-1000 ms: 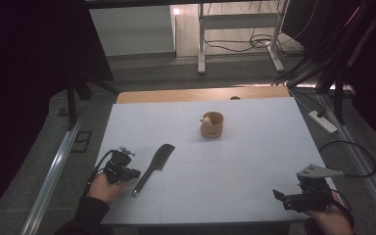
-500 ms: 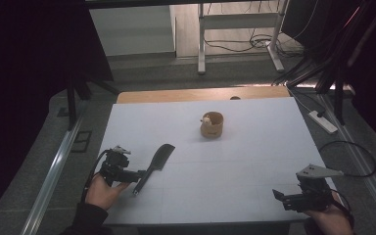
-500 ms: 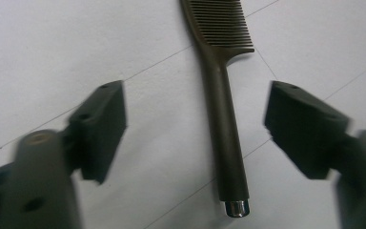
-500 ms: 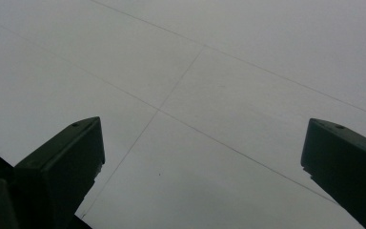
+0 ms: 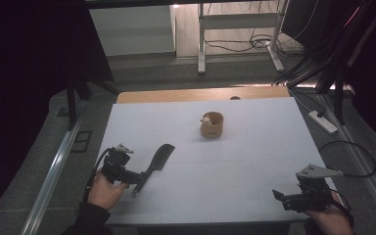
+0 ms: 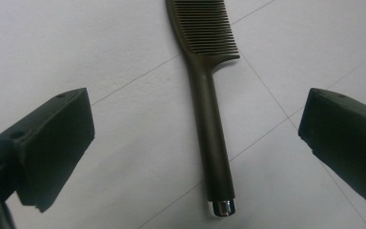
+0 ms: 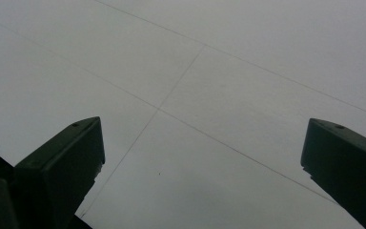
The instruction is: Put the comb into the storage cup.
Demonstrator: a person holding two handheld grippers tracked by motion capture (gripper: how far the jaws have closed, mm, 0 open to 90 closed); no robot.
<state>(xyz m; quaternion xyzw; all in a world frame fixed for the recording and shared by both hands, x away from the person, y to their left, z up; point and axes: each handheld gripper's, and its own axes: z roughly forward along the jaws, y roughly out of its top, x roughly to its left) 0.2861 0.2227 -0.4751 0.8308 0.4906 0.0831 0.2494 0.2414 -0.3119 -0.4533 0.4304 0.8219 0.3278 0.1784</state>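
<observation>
A dark comb (image 5: 154, 162) lies flat on the white table (image 5: 235, 161), teeth end pointing away from the person. My left gripper (image 5: 138, 179) is open at the comb's handle end. In the left gripper view the comb (image 6: 212, 119) runs up between the two spread jaws, its metal tip lowest, and neither jaw touches it. A small wooden cup (image 5: 211, 124) with something pale inside stands upright near the table's middle back. My right gripper (image 5: 280, 197) hovers open near the front right corner, with bare table between its jaws (image 7: 200, 157).
A wooden board edge (image 5: 200, 94) borders the table's far side. A power strip (image 5: 323, 121) and cables lie on the floor to the right. A metal rail (image 5: 54, 171) runs along the left side.
My left gripper has slid right and forward, closing in on the comb's handle. The right gripper has stayed where it was.
</observation>
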